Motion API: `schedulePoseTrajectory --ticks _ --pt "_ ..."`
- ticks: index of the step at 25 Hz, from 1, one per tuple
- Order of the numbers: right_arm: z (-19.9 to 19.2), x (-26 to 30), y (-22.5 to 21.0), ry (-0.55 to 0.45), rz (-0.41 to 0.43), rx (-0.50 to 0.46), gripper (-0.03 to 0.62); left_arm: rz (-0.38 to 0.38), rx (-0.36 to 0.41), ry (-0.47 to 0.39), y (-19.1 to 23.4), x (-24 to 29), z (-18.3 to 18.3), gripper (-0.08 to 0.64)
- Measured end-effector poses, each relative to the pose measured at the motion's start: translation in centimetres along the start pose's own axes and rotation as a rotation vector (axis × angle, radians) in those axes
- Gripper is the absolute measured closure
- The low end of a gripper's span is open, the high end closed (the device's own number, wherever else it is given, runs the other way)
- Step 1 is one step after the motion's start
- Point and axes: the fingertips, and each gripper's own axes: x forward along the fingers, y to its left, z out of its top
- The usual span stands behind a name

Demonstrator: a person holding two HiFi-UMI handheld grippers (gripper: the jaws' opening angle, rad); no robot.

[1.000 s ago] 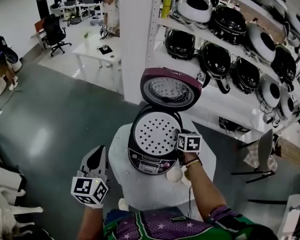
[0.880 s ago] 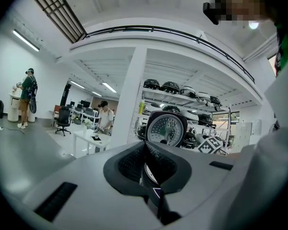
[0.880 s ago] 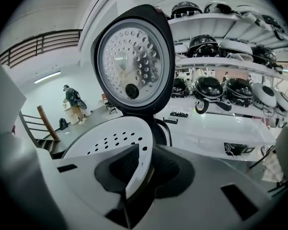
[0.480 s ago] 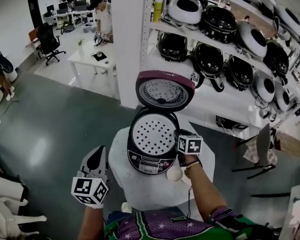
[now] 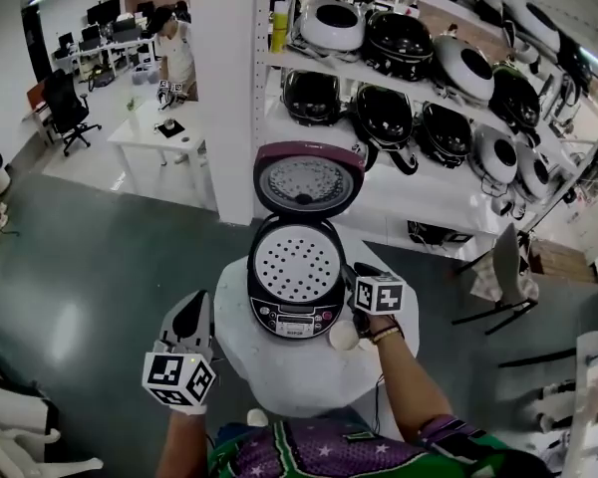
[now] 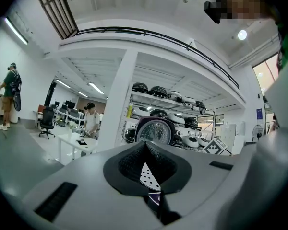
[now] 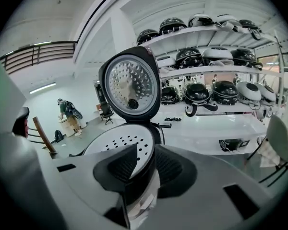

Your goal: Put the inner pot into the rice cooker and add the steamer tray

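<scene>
Hand-held gripper (image 6: 145,148) pinched together (rice cooker (image 6: 156,131) ahead)

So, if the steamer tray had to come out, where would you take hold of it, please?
Probably the rim of the tray, at its near right edge, pinched from above on the right. It lies flat in the cooker, so only the rim offers a grip, and the raised lid blocks the far side.

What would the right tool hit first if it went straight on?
Most likely the cooker: its rim, holding the tray, lies between the right tool's jaws, which have just been opening. Depth is hard to judge.
</scene>
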Motion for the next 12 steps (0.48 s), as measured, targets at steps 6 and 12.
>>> schedulePoseTrajectory --ticks 6,12 --pt "-2.8 -4.6 1.1 -0.01 -0.066 0.043 0.473 -0.073 0.001 0.011 0.1 -2.3 -0.2 0.538" --pt "-5.7 -9.2 3.2 -0.044 -0.106 0.103 0.476 -0.121 0.027 0.04 0.9 -4.6 -0.9 0.538"
